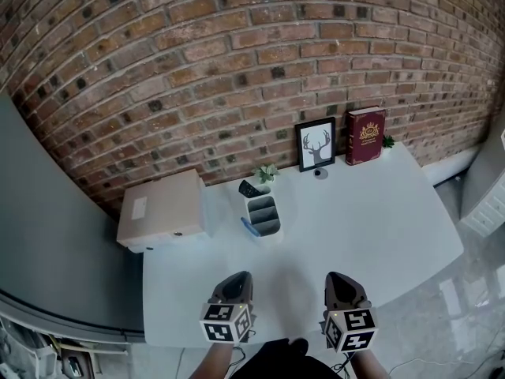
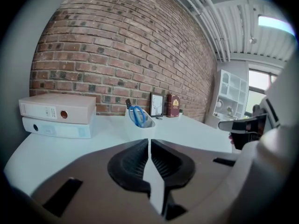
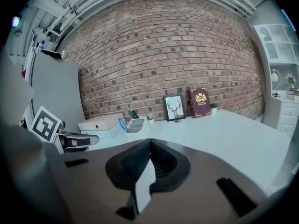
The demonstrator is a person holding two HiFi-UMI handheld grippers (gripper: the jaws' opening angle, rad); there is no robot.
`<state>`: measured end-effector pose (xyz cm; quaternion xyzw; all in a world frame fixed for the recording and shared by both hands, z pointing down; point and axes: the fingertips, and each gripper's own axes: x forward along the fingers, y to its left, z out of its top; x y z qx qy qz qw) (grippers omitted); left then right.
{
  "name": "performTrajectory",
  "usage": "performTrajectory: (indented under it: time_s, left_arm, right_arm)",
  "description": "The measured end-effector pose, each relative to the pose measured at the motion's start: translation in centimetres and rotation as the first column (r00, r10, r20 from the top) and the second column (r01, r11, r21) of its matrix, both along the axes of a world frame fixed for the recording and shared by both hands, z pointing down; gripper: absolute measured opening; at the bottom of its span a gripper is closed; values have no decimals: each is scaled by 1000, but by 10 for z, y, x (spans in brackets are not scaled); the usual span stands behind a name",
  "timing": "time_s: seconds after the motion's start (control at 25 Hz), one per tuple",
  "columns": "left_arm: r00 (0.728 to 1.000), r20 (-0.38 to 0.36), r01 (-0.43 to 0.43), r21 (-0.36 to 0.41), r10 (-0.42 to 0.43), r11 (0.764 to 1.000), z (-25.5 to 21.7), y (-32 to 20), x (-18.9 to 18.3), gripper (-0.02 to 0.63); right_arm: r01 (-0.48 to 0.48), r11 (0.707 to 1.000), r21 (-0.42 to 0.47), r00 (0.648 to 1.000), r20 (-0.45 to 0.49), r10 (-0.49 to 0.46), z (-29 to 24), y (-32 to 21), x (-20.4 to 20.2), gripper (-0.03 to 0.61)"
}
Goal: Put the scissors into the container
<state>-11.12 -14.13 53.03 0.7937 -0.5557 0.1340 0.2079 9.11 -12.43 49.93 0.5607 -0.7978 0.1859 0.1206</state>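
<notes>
Scissors [image 2: 136,114] already in the container [image 1: 264,215] – blue handles stick out at its near-left corner. Container sits mid-table [image 1: 371,219], just right of the stacked binders [image 1: 162,209]. L gripper [image 1: 237,283] & R gripper [image 1: 341,284] both hover over the near edge, well apart from the container – jaws pressed together on each, nothing btw them.

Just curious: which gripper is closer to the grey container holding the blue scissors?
Left. The left gripper hangs almost straight in front of the container, slightly to its left; the right gripper is further off, toward its right.
</notes>
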Motion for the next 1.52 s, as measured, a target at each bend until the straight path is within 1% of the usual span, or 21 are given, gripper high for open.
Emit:
performTrajectory:
  time_s: [0.24, 0.36, 0.52, 0.72, 0.96, 1.12, 1.32, 1.52]
  left_arm:
    - [1000, -10, 20, 12, -20, 1000, -5, 2, -1, 18]
    - [999, -17, 28, 35, -27, 999, -13, 0, 1, 18]
    - [1000, -16, 15, 63, -14, 998, -23, -1, 7, 18]
    - [1000, -14, 16, 65, -15, 998, -24, 1, 8, 18]
    - [1000, -15, 19, 76, -18, 997, -28, 6, 6, 18]
    - [1000, -15, 14, 94, -13, 995, -32, 8, 6, 18]
    - [1000, -7, 5, 103, -4, 995, -35, 10, 5, 18]
    - [1000, -12, 3, 111, -1, 994, -36, 11, 3, 18]
  right_arm:
    - [28, 1000, 10, 1000, 0, -28, -2, 4, -2, 0]
    - [40, 999, 24, 999, 4, -40, -7, 4, -1, 0]
    - [42, 998, 39, 999, 5, -42, -11, 5, 2, 0]
    - [43, 998, 48, 999, -5, -43, -14, 6, 7, 0]
    - [57, 995, 87, 998, -31, -55, -21, 9, 5, 0]
    - [65, 995, 80, 998, -25, -63, -21, 13, 2, 0]
    - [60, 993, 104, 998, -29, -57, -25, 13, 0, 0]
    - [62, 994, 90, 998, -31, -59, -23, 17, -1, 0]
